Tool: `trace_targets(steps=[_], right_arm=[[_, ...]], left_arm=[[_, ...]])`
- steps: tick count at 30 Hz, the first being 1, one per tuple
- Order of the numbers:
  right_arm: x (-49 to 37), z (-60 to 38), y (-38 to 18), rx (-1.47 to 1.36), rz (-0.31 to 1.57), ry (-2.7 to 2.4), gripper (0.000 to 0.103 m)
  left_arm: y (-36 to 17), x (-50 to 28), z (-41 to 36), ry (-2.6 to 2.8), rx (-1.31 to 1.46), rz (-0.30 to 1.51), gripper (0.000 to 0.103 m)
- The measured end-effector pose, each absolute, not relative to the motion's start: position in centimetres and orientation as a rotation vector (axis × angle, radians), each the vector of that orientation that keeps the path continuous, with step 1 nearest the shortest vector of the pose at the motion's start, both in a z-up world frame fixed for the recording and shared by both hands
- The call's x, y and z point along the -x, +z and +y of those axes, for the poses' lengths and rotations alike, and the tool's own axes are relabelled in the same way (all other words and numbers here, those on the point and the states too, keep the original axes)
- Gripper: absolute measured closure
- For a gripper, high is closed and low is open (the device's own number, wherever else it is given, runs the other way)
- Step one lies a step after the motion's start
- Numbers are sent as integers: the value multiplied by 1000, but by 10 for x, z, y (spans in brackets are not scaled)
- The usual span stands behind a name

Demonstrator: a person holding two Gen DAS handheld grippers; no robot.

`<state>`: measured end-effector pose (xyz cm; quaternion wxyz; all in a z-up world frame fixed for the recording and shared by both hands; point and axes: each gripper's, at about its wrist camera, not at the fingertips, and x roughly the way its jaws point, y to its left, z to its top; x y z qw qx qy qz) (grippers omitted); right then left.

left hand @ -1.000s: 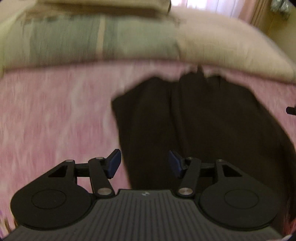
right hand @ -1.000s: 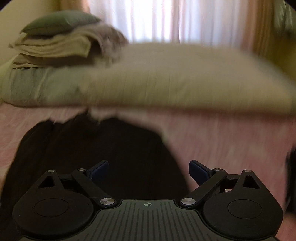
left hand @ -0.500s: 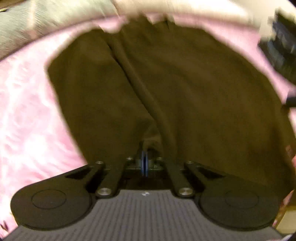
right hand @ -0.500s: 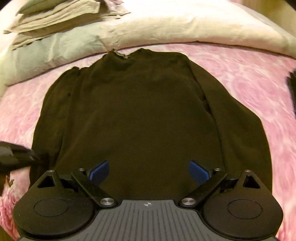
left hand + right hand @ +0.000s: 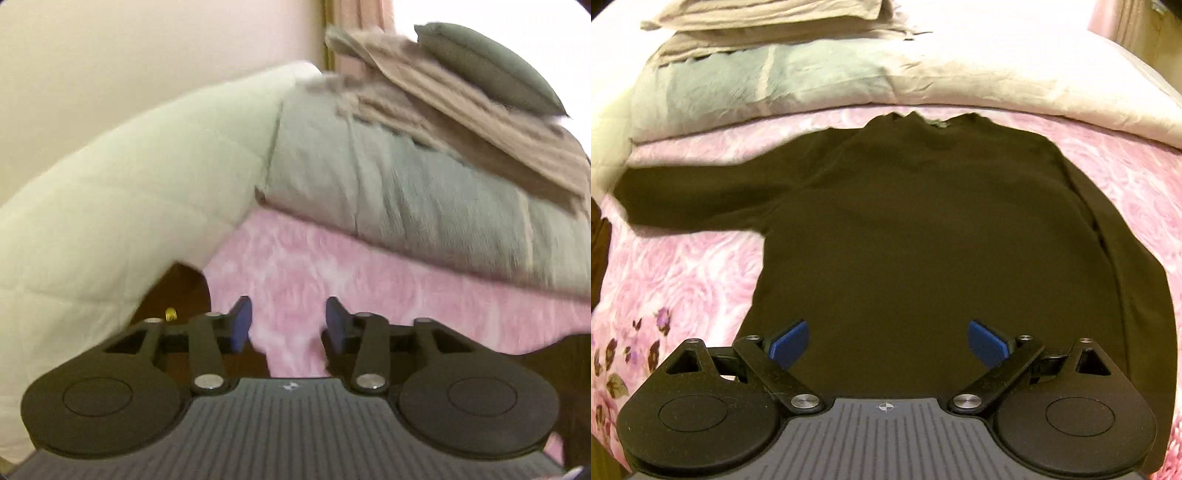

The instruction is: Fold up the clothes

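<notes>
1. My right gripper [image 5: 888,345] hovers over the lower hem of the dark sweater [image 5: 923,236], its blue pads spread wide and holding nothing.
2. My left gripper [image 5: 289,325] is part-open, a moderate gap between the pads, also empty; through that gap I see only the pink floral bedspread [image 5: 332,273].
3. The sweater lies flat on the bedspread, collar away from me. Its left sleeve [image 5: 694,195] reaches straight out sideways; the right sleeve [image 5: 1126,266] lies along the body.
4. The step in hand, I judge, is laying the garment out before the first fold. To do it well I should pinch the right cuff cleanly, one layer only, and draw that sleeve out or across without dragging the body askew.
5. I should keep the pads low so the cloth does not balloon or crease.
6. Beyond the collar sits a grey-green duvet [image 5: 746,88] with folded beige linens [image 5: 768,22] stacked on top, and a white quilt [image 5: 122,206] at the left edge. They crowd the collar side, so folds should come toward me.
</notes>
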<state>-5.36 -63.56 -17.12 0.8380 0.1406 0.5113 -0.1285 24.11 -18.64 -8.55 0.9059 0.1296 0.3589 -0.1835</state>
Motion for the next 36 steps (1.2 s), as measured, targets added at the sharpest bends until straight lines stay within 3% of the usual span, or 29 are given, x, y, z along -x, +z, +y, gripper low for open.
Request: trace_targets(steps=[11, 15, 22, 23, 24, 26, 33, 35, 36], right_arm=[[140, -705, -198, -382, 1239, -392, 7], [184, -744, -209, -406, 1276, -393, 7], [251, -802, -242, -441, 1322, -308, 7], [261, -809, -246, -460, 1326, -296, 7], [270, -814, -249, -478, 1325, -288, 7], [286, -824, -253, -518, 1307, -268, 7], [314, -824, -286, -681, 1260, -160, 10], [319, -830, -283, -670, 1264, -220, 46], [322, -833, -280, -662, 1267, -253, 94]], left_arm=[[-228, 20, -241, -982, -368, 1223, 59], [-246, 95, -258, -1120, -381, 1273, 53], [-269, 156, -268, -1078, -475, 1277, 54], [-268, 161, -269, -1070, -488, 1282, 59], [-267, 165, -271, -1067, -489, 1299, 75], [-263, 170, -272, -1068, -478, 1342, 93], [-259, 175, -264, -1120, -563, 1324, 98], [-250, 176, -254, -1146, -589, 1320, 99], [-242, 175, -247, -1153, -596, 1320, 99]])
